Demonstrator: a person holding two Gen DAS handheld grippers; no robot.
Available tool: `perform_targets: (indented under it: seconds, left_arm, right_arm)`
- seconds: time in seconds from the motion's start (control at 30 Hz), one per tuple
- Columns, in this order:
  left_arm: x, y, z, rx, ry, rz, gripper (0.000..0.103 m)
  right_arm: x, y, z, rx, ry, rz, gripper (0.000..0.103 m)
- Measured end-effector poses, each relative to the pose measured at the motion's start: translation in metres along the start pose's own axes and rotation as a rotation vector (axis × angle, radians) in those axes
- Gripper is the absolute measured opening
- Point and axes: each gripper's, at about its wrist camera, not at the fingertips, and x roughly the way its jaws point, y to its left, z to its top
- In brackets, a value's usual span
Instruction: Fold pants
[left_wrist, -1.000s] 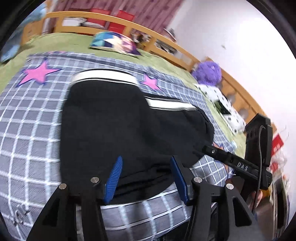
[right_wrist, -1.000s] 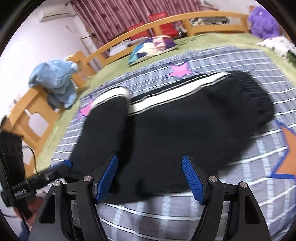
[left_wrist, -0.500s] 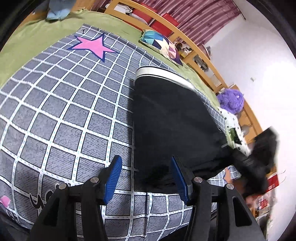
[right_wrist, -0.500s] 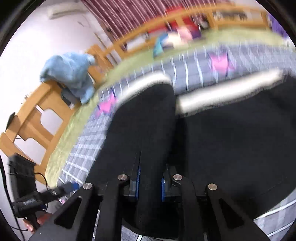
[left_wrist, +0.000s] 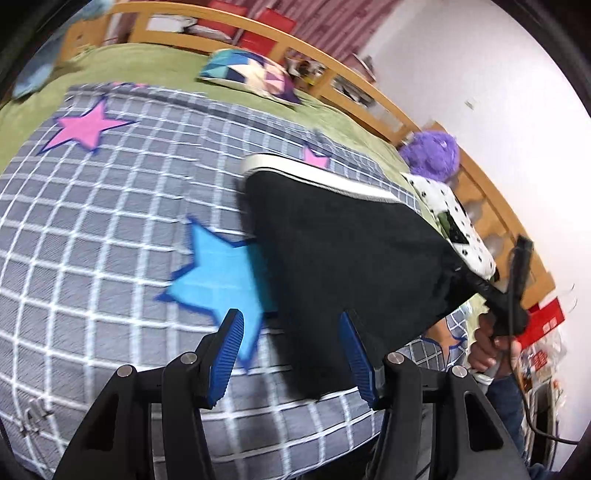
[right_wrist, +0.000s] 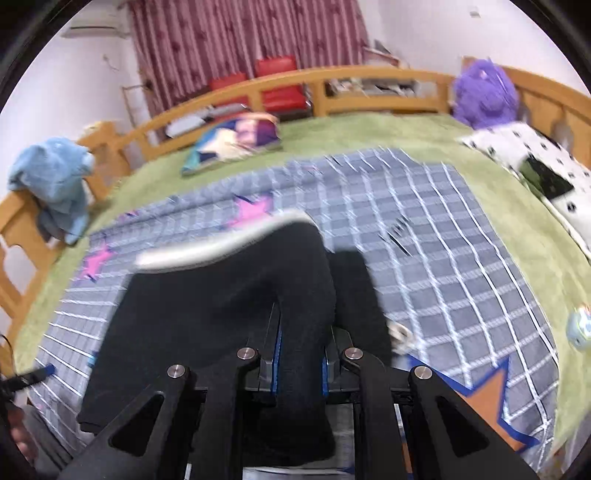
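Black pants (left_wrist: 343, 258) with a white side stripe (left_wrist: 317, 177) lie on a grey checked blanket (left_wrist: 110, 206) on the bed. My left gripper (left_wrist: 291, 354) is open with blue pads, at the near edge of the pants, nothing between its fingers. In the right wrist view my right gripper (right_wrist: 299, 365) is shut on a fold of the black pants (right_wrist: 221, 302) and lifts it off the blanket. The right gripper (left_wrist: 513, 295) also shows at the right of the left wrist view, holding the pants' raised corner.
A patterned pillow (right_wrist: 236, 140) lies at the far side by the wooden bed rail (right_wrist: 332, 81). A purple plush toy (right_wrist: 484, 92) and a spotted white cushion (right_wrist: 535, 162) sit at the right. A blue cloth (right_wrist: 55, 177) hangs on the left rail.
My right gripper closed on the pants and has lifted them, drawing the fabric up and to the right. My left gripper stayed open and swung over the blanket; a blue star is now uncovered.
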Motion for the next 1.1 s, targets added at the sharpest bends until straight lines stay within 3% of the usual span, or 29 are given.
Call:
perform_targets:
  seconds: [0.07,0.17,0.3,0.43,0.5,0.6,0.77,0.83,0.9,0.97,1.03,1.1]
  left_arm:
    - [0.013,-0.018,0.001,0.030,0.021,0.005,0.052]
    - [0.022,-0.037,0.002,0.064,0.034,0.027,0.052]
    - [0.029,-0.055,0.000,0.101,0.019,0.034,0.052]
    - [0.062,-0.060,-0.023,0.130,0.104,0.085,0.052]
    - [0.076,-0.058,-0.040,0.149,0.118,0.137,0.052]
    - [0.075,-0.059,-0.049,0.188,0.101,0.141,0.052]
    - [0.063,-0.046,-0.024,0.094,0.140,0.060,0.052]
    - [0.058,-0.044,-0.013,0.071,0.107,0.068,0.052]
    - [0.057,-0.042,-0.006,0.057,0.098,0.079,0.052]
    - [0.060,-0.039,0.000,0.042,0.111,0.087,0.052]
    - [0.061,-0.036,0.003,0.035,0.112,0.101,0.052]
    - [0.060,-0.033,0.006,0.031,0.101,0.112,0.052]
  right_arm:
    - [0.013,-0.012,-0.012,0.000,0.035,-0.013,0.018]
    - [0.022,-0.016,-0.025,-0.053,0.081,-0.060,0.034]
    - [-0.022,-0.008,-0.020,-0.102,-0.075,-0.130,0.041]
    - [-0.034,0.002,-0.028,-0.170,-0.115,-0.025,0.040]
    - [-0.014,0.000,-0.042,-0.193,-0.036,-0.026,0.041]
    - [0.022,-0.019,-0.062,-0.122,0.121,-0.040,0.043]
    - [0.007,-0.028,-0.044,-0.129,0.122,0.031,0.043]
    - [-0.004,-0.035,-0.027,-0.091,0.047,0.071,0.049]
    - [0.000,-0.040,-0.010,-0.063,0.003,0.088,0.062]
    - [0.016,-0.042,0.008,-0.041,-0.005,0.101,0.062]
    - [0.047,-0.046,0.020,-0.008,0.040,0.109,0.059]
    - [0.074,-0.044,0.020,0.003,0.099,0.157,0.018]
